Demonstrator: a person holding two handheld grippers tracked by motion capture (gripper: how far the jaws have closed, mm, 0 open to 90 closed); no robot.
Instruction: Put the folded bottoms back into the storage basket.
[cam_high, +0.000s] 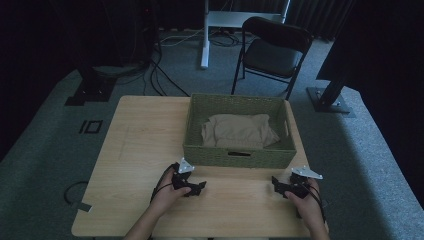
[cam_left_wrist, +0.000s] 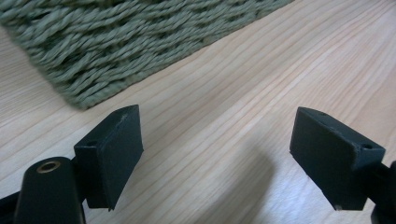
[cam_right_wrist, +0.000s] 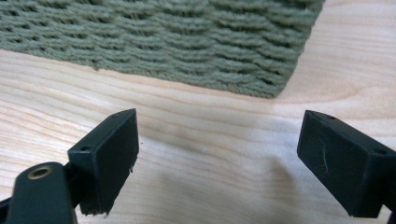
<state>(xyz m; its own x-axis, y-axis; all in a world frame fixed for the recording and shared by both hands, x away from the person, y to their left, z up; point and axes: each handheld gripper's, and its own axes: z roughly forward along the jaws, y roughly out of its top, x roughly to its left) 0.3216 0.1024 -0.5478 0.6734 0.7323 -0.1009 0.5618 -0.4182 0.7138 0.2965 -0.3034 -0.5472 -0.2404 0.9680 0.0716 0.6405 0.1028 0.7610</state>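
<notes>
A: Report the position of both tools.

B: The left gripper (cam_high: 200, 186) sits low over the wooden table (cam_high: 140, 150), near the person's edge, just on the near side of the woven basket (cam_high: 239, 159) and below its near-left corner. The right gripper (cam_high: 276, 183) sits at the same depth, below the basket's near-right corner. The two are well apart and point toward each other.

A: State of the jaws?

B: Left gripper: jaws spread wide, bare tabletop between them, nothing held. Right gripper: jaws likewise wide apart, bare wood between them, nothing held.

A: Location of the basket contents?

B: A folded tan cloth (cam_high: 239, 131) lies inside the basket, filling most of its floor. The basket stands right of the table's centre, toward the far edge.

A: What do the gripper views confirm?

B: In the left gripper view, the basket's woven wall (cam_left_wrist: 116, 42) is near, at upper left. In the right gripper view, the same wall (cam_right_wrist: 163, 42) spans the top, its corner to the right.
</notes>
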